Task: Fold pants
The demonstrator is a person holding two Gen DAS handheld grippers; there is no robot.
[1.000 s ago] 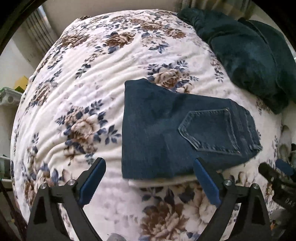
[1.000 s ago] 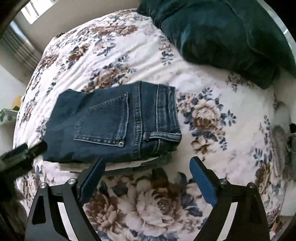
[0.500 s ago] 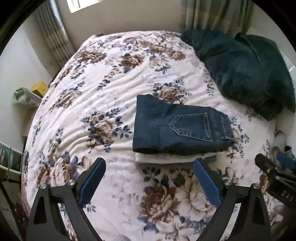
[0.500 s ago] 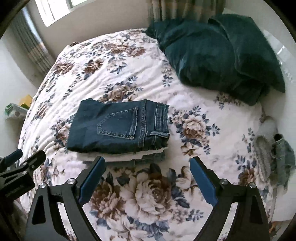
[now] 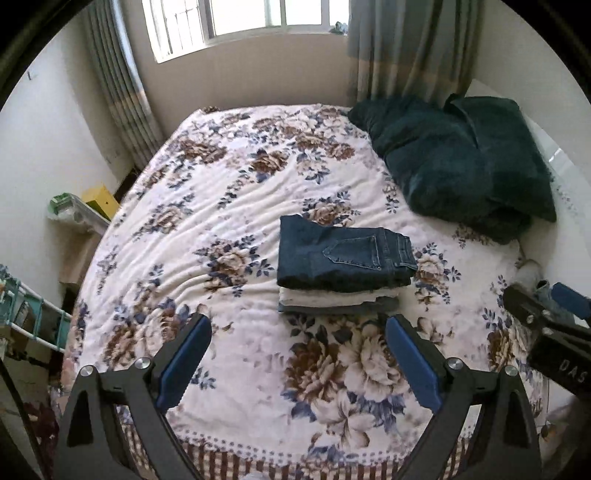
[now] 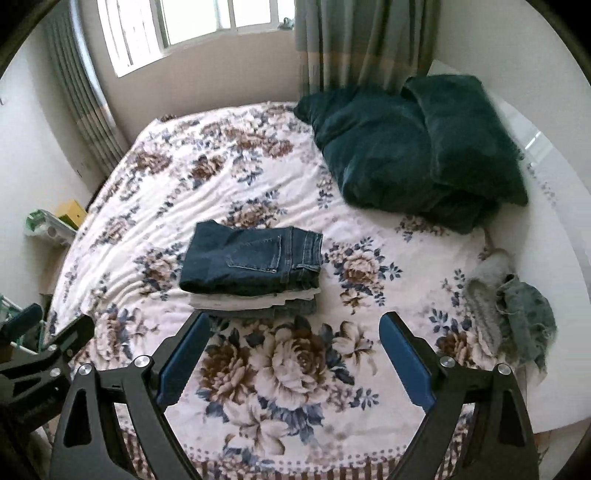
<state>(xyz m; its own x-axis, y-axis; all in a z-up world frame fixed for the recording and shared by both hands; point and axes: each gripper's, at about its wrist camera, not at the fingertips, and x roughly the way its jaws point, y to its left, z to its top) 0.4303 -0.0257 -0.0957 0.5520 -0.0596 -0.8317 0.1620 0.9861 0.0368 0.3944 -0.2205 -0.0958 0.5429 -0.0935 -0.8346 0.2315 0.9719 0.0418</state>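
Your left gripper (image 5: 297,363) was spread wide and held nothing, its blue pads (image 5: 183,360) hanging over bare bedspread (image 5: 236,206) near the foot of the bed. Your right gripper (image 6: 293,363) was the same: fingers wide apart, empty, over the big brown flower at the near edge. Each tool showed at the edge of the other's view, so you held them side by side.

In the last second you pulled both back and up. A second earlier the jeans (image 5: 341,258) filled the middle of each view, with the pads right at their near edge; at this moment they sat small and well beyond the fingertips, and the window (image 5: 243,22) and curtains (image 5: 410,51) had come into sight.

The jeans lay folded flat in the middle of the bed, back pocket up, waistband to the right. They topped a short stack: a white garment (image 5: 332,297) under them and a grey one (image 5: 343,307) at the bottom.

To the far right lay the dark green pillows (image 6: 417,147). A loose denim piece (image 6: 528,321) and something grey and fuzzy (image 6: 484,291) sat at the right edge, well apart from the stack.

Judging by the neat fold and your retreat with both tools empty, this pair looked finished. I could not tell whether the denim piece at the right was another pair awaiting you.
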